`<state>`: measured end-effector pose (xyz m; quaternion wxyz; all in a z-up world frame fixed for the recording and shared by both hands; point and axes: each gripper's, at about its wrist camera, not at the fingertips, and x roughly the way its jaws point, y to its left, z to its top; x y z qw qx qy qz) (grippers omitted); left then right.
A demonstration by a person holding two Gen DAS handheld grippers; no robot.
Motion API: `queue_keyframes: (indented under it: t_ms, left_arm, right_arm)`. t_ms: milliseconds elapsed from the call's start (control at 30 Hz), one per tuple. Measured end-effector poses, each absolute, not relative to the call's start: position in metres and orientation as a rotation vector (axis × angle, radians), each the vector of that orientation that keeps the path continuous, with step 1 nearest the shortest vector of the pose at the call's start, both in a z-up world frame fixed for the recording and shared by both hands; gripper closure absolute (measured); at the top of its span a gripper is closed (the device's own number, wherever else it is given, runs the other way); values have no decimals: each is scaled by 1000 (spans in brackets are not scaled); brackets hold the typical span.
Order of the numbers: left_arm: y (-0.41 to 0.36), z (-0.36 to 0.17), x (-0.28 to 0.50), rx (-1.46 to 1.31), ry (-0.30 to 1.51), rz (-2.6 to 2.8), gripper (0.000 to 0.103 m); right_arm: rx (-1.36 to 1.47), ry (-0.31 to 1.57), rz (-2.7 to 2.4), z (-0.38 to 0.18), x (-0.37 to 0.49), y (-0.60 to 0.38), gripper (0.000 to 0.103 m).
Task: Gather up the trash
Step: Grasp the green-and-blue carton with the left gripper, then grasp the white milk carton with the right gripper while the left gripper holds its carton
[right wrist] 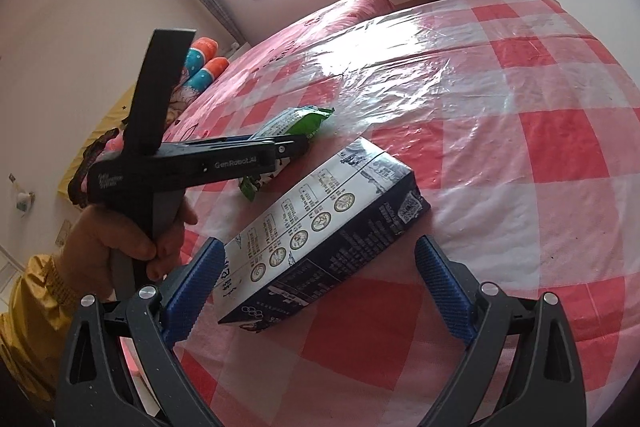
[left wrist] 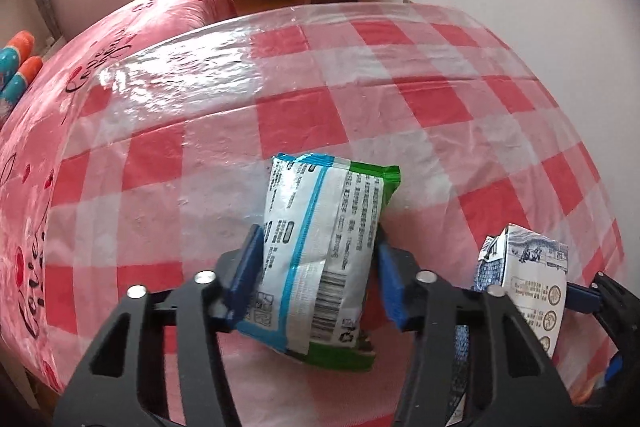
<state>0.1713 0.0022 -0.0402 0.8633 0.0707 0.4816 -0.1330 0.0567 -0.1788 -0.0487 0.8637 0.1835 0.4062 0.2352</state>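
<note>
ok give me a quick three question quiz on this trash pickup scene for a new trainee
1. True or false: the left gripper is shut on the snack packet.
2. Which item lies between the right gripper's open fingers? A) carton B) bottle C) can
3. Fill in: both items lie on a red and white ______ cloth.

Key:
1. True: both blue pads press the packet's sides.
2. A: the carton lies flat, one pad beside it, the other apart from it.
3. Checked.
</note>
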Motion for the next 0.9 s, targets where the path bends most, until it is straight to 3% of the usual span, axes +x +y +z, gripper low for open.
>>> queue_keyframes:
  t_ms: [133,900]
  left_arm:
    - [8,-39,156,91,1011,-253,58]
    - [63,-42,39,-77,970,-99,59]
  right_arm:
    - [388,852,494,-49,58,-178,8]
    - [282,908,494,-45,84,-135,8]
